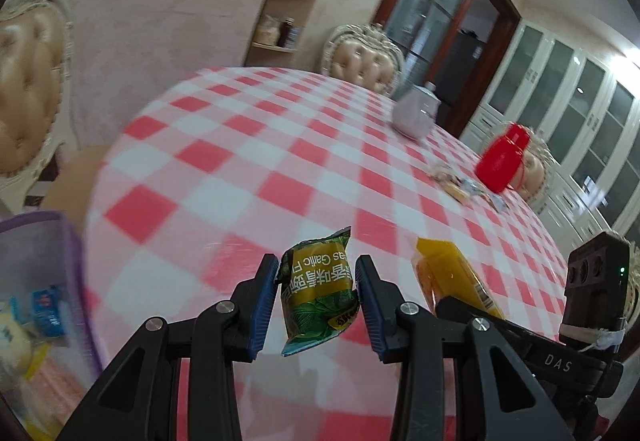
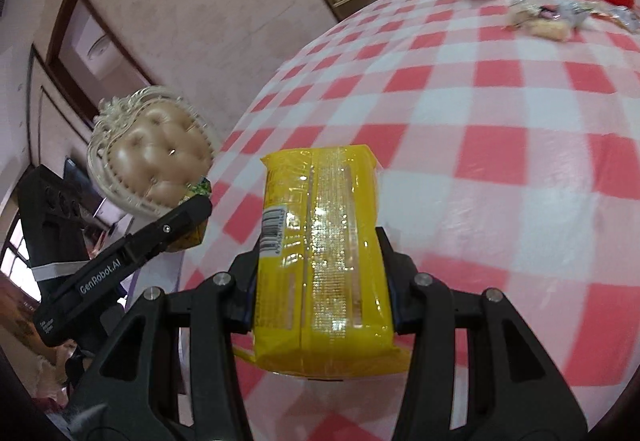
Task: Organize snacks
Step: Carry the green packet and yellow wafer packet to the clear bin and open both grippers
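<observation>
A glossy green snack packet (image 1: 318, 291), crinkled foil with a yellow band, is clamped between the ribbed blue pads of the left gripper (image 1: 318, 303), whose fingers are narrowly parted around it, above the table. A shiny yellow block-shaped pack (image 2: 322, 261), sealed along a serrated seam, is pinched at its sides by the right gripper (image 2: 320, 281), its fingers spread to the pack's width. Below lies a smooth red-and-white checked tablecloth (image 1: 240, 161). More wrapped snacks (image 2: 560, 19) are scattered near a red plastic bottle (image 1: 502, 157). A translucent purple-rimmed bin (image 1: 44, 301) of snacks stands at the table's edge.
</observation>
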Motion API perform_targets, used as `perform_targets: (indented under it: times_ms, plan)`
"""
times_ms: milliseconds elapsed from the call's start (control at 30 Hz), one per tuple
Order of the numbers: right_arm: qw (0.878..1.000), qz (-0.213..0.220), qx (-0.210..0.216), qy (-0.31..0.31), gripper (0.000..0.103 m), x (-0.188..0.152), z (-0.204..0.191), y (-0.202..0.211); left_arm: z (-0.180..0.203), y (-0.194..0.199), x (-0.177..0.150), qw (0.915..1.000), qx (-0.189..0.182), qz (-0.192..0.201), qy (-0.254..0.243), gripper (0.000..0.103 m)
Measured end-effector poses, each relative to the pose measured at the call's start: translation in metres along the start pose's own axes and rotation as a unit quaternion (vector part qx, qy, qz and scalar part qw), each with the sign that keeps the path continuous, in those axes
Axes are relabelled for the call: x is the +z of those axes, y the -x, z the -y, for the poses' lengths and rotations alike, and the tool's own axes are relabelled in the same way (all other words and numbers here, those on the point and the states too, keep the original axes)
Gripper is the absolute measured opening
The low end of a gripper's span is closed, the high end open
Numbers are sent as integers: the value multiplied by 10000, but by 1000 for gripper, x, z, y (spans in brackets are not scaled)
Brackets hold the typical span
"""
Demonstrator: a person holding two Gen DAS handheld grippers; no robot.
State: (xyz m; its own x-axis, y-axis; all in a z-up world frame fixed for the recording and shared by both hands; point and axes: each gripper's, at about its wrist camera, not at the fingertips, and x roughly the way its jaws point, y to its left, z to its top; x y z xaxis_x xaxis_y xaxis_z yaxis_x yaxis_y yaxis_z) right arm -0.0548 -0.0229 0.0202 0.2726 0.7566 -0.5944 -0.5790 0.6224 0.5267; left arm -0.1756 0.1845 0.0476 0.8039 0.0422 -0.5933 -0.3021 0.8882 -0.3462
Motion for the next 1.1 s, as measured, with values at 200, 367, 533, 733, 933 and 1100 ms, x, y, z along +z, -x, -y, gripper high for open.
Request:
perform_targets:
  times_ms: [200,367,533,733,933,1100]
  plan:
    - [9981,-351,361,353,51,-10,-42,-28,-56,28,-5,9982,480,135,319,41]
    - [9924,-660,672,794,51,-24,-87,-53,-100,49,-7,9935,894,267,657,41]
    - [9819,-988,976,1284,51,-43,-135,-77,-139,74,-10,9852,1384,423,919,41]
    - [9612,-1411,1282,1994,51,-73,-197,-104,-186,109,-13,9671,1985,766,1393,41]
    - [9215,-1998,1752,2833,56,-107,-236,-113,-204,142,-6,9340,2696,1287,1958,83]
    - [9481,-1282,1409,2547,65,-64,-195,-84,-160,121,8,9523,2404,1267,1388,88]
